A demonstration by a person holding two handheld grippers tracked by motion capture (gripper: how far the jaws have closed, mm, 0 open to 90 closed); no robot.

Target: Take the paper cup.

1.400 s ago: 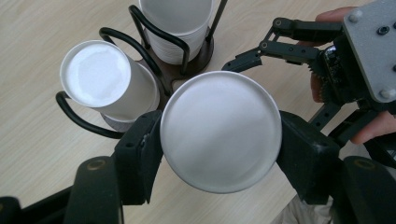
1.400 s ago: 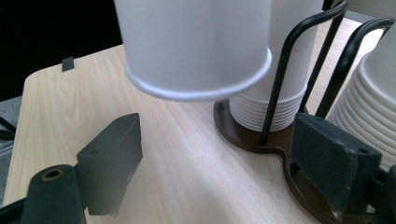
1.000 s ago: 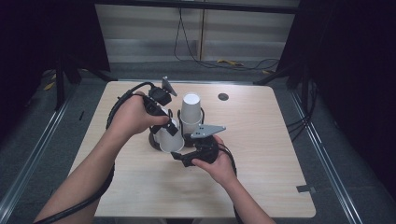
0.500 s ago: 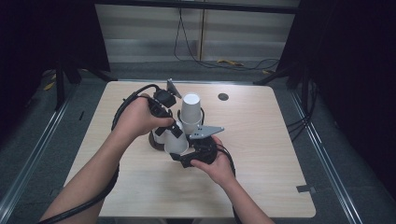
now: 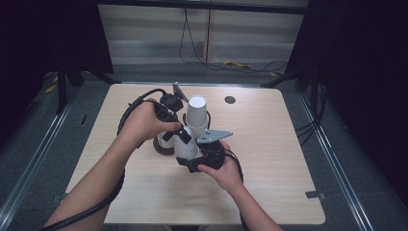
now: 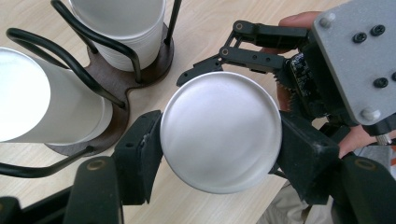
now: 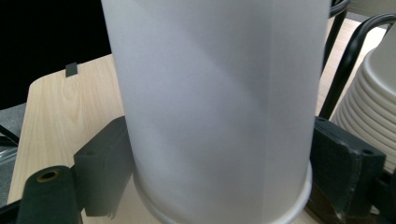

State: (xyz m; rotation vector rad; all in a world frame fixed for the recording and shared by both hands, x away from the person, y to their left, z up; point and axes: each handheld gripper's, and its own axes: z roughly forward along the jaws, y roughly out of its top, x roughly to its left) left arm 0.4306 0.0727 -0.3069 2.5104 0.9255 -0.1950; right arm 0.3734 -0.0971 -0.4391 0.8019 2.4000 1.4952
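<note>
We saw the wooden table (image 5: 269, 159) carrying a dark wire cup holder (image 6: 116, 84) with white cup stacks (image 5: 196, 113) near its centre. At the holder's five o'clock, an upside-down white paper cup (image 6: 220, 130) was clamped by both tools: our left gripper (image 6: 219, 140) squeezed its base end, our right gripper (image 7: 219, 186) its rim end.

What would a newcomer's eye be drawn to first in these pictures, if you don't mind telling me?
First the white paper cup, bottom toward the camera, clamped between the left gripper's black pads, with the right gripper closed around the same cup near its rim at the table's middle. Next, beside them, the dark wooden holder with black wire loops, holding stacks of upside-down white cups on the pale wooden table.
</note>
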